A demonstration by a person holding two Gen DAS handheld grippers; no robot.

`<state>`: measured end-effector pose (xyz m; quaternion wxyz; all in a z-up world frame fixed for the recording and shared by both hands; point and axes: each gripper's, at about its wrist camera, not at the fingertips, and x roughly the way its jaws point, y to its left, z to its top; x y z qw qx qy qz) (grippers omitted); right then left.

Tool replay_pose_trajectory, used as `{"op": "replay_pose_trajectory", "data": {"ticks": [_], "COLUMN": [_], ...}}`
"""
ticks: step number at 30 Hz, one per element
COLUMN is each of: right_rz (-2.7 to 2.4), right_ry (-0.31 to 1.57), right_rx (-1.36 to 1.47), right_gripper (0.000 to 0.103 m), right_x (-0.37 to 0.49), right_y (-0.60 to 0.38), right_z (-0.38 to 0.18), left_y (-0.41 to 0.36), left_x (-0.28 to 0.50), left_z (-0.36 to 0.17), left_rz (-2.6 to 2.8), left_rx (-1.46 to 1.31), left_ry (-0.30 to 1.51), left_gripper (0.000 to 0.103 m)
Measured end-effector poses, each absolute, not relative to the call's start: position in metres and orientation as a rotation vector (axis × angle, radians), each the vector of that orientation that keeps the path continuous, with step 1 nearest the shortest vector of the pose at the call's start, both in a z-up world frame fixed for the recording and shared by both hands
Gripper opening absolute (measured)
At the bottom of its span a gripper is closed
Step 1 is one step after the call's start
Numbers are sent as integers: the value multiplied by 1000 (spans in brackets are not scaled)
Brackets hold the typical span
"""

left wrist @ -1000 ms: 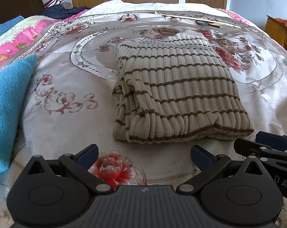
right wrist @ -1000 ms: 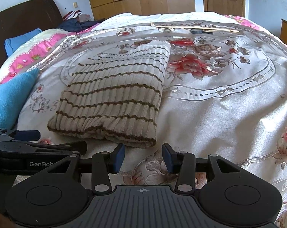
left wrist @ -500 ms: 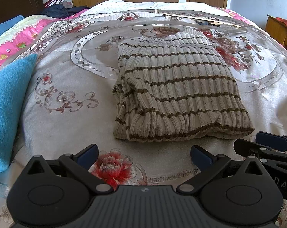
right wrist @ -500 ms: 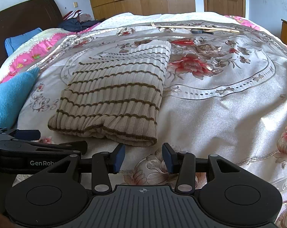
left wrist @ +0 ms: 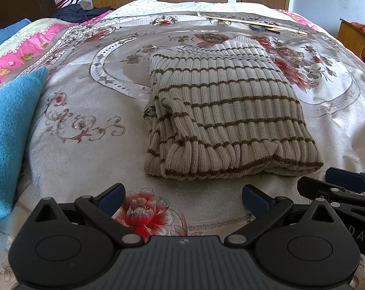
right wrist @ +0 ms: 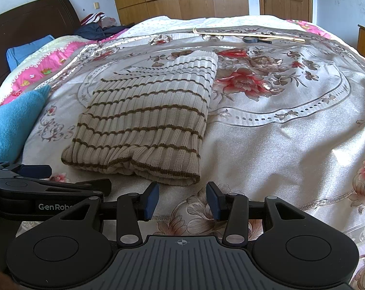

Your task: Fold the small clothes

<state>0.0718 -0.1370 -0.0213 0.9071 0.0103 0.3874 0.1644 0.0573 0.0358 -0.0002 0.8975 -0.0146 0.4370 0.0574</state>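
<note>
Both hand-held grippers, left and right, gape empty before the folded, brown-striped beige ribbed sweater.

Folded striped sweater lies flat on the floral bedspread, ribbed hem nearest the camera. Left hand-held gripper sits just short of that hem, jaws spread wide, holding nothing. Right hand-held gripper enters at the right edge, beside the sweater's near corner. Blue towel lies at the left edge. A thin stick lies across the far bed.
</note>
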Motion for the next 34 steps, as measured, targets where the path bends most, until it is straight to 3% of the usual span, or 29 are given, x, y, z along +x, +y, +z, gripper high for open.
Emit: {"op": "replay_pose_trajectory", "data": {"ticks": [34], "right_rz": [340], "right_ry": [800], "right_rx": [22], "right_gripper": [43], "right_x": [71], "right_y": [-137], "right_z": [-22], "left_y": [37], "left_x": [55], "left_z": [-1], "left_rz": [119], "left_rx": [-34], "left_ry": [907], "left_gripper": [103]}}
